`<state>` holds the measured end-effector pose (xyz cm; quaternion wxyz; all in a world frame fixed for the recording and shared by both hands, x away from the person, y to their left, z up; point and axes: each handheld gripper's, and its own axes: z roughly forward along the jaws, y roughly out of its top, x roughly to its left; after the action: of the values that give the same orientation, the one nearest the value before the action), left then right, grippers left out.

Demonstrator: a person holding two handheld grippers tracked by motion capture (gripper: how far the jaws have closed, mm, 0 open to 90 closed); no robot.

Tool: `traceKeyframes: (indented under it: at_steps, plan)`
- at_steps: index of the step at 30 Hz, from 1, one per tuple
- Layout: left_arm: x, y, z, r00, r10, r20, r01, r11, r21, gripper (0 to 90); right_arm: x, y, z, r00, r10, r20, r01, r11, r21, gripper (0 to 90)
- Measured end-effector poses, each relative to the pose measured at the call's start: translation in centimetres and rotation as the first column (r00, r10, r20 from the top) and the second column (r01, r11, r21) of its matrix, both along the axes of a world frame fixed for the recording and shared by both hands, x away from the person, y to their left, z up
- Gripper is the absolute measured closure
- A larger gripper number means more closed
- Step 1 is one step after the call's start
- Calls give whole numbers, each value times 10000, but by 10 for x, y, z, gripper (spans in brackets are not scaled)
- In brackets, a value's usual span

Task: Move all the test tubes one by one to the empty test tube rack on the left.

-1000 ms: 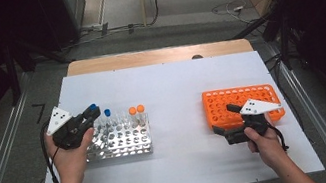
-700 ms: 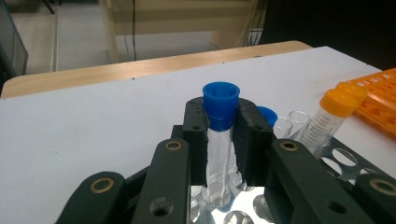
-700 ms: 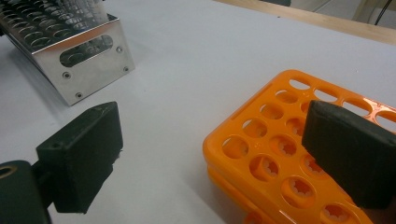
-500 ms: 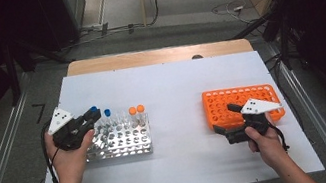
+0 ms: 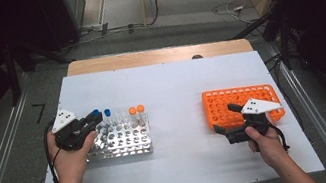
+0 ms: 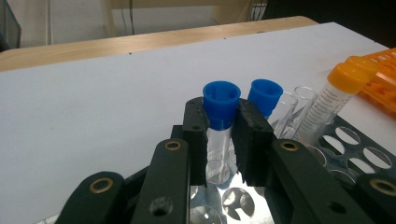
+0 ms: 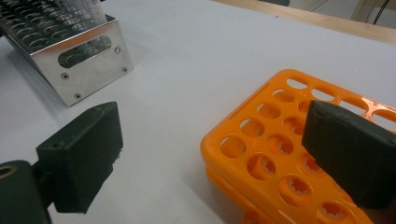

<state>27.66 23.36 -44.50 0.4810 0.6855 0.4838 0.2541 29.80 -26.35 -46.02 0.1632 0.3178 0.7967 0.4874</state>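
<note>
On the left side of the white table (image 5: 176, 89), the left gripper (image 5: 91, 120) was clenched on a blue-capped tube (image 6: 219, 119), its two black pads pressing the clear body just under the cap. In the left gripper view the tube stood upright between the jaws, its lower end at the holes of the metal rack (image 5: 124, 141); whether it sat in a hole or hung just above one could not be told. The rack lay on the left half of the table, close to the near edge, with the person's left hand (image 5: 68, 156) at its left end. A second blue-capped tube (image 6: 265, 95) stood just beyond the grasped one, and empty clear tubes (image 6: 299, 105) stood next to it. Two orange-capped tubes (image 5: 136, 110) stood farther right in the far row of the rack. On the right half of the table lay the orange rack (image 5: 234, 104), its holes empty where they could be seen. The right gripper (image 5: 224, 118) rested low at that rack's near left corner, held by the right hand (image 5: 261, 142). Its jaws stood released and wide apart, one pad over the bare table and the other over the rack's holes, nothing between them.
</note>
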Motion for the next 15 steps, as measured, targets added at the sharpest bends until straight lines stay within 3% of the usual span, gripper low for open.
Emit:
traceKeyframes:
  at_steps: [6, 15]
  plan:
    - [1, -1, -1, 9994, 16, -359, -13, 10000, 79, 767, 0, 0, 0, 10000, 11, -28, -11, 10000, 0, 36]
    - [2, -2, -2, 9988, -14, -498, 23, 9999, 168, 766, 1, 0, -1, 10000, -21, -49, 21, 10000, -17, 36]
